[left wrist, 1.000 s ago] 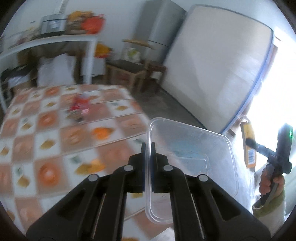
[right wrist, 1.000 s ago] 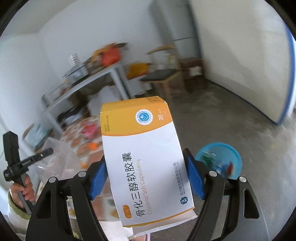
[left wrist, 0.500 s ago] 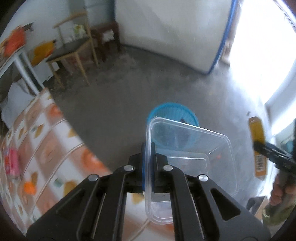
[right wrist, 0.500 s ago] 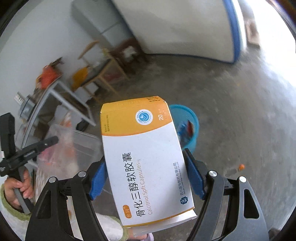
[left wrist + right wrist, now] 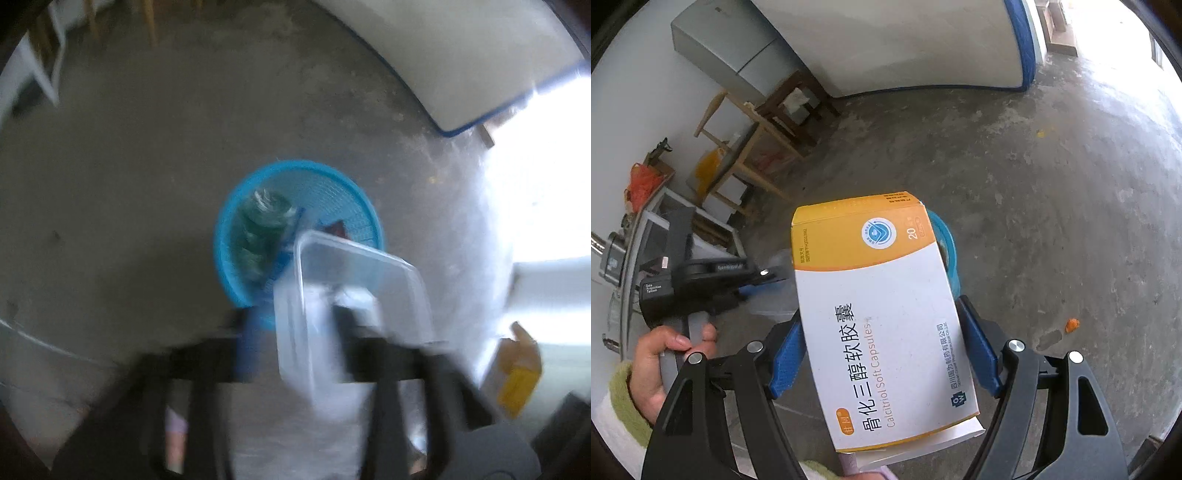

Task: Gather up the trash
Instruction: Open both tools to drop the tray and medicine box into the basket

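Observation:
My left gripper (image 5: 295, 325) has its jaws spread wide, blurred by motion. The clear plastic container (image 5: 354, 295) sits loose between them, tilted, just above the near rim of the blue trash basket (image 5: 332, 184) on the floor. The basket holds a green bottle (image 5: 264, 225) and other scraps. My right gripper (image 5: 882, 350) is shut on an orange and white medicine box (image 5: 875, 314), held above the floor; the blue basket (image 5: 949, 251) peeks out behind the box. The left gripper (image 5: 701, 280) shows in the right wrist view at the left. The box (image 5: 517, 373) shows at the right in the left wrist view.
A white mattress with blue edging (image 5: 923, 44) leans on the back wall. A grey fridge (image 5: 727, 48), wooden stools (image 5: 757, 122) and a white shelf (image 5: 665, 221) stand at the left. A small orange scrap (image 5: 1072, 325) lies on the concrete floor.
The left gripper swung down over the blue basket and its jaws opened, letting the clear container go. The right gripper tilted down with the box still held.

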`<state>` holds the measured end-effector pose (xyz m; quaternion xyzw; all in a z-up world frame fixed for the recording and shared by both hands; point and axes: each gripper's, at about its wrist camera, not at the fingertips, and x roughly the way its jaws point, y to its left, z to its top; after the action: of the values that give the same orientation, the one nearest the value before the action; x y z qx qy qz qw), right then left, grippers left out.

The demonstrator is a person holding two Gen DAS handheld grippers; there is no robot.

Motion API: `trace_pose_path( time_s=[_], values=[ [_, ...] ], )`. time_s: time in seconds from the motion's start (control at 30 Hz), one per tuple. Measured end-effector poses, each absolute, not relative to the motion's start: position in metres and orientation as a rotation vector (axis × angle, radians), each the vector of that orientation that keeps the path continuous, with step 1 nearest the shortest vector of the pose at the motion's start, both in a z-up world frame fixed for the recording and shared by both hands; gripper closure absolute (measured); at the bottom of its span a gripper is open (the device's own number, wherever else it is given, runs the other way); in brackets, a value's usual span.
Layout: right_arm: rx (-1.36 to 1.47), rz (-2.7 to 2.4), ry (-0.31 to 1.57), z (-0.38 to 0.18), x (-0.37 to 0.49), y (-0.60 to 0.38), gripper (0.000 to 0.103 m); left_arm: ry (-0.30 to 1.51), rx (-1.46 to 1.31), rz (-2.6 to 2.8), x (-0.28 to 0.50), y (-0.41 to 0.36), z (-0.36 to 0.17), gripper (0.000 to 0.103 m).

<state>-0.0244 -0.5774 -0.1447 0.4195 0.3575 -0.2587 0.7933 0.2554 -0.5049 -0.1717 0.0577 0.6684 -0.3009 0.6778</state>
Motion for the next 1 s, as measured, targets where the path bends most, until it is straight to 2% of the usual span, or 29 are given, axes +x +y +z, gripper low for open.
trace_pose_path(
  time_s=[0.2,0.33,0.6,0.77,1.0],
  values=[
    [0.823,-0.54,0.862,-0.178,0.038,-0.6,0.029,1.489,0.08,-0.694,0.252,-0.482,-0.159,0.041],
    [0.807,-0.521,0.949,-0.209,0.081,-0.61,0.028,1.416,0.05,-0.767,0.248,-0.451,-0.105,0.04],
    [0.805,-0.557,1.035,-0.246,0.141,-0.627,0.022,1.122,0.092,-0.914,0.21,-0.346,0.01,0.023],
    [0.829,-0.596,0.984,-0.237,0.123,-0.627,0.021,1.032,0.046,-0.874,0.196,-0.255,0.033,0.021],
    [0.752,-0.567,0.893,-0.185,0.073,-0.599,0.021,0.899,-0.098,-0.661,0.181,-0.111,0.037,0.018]
  ],
)
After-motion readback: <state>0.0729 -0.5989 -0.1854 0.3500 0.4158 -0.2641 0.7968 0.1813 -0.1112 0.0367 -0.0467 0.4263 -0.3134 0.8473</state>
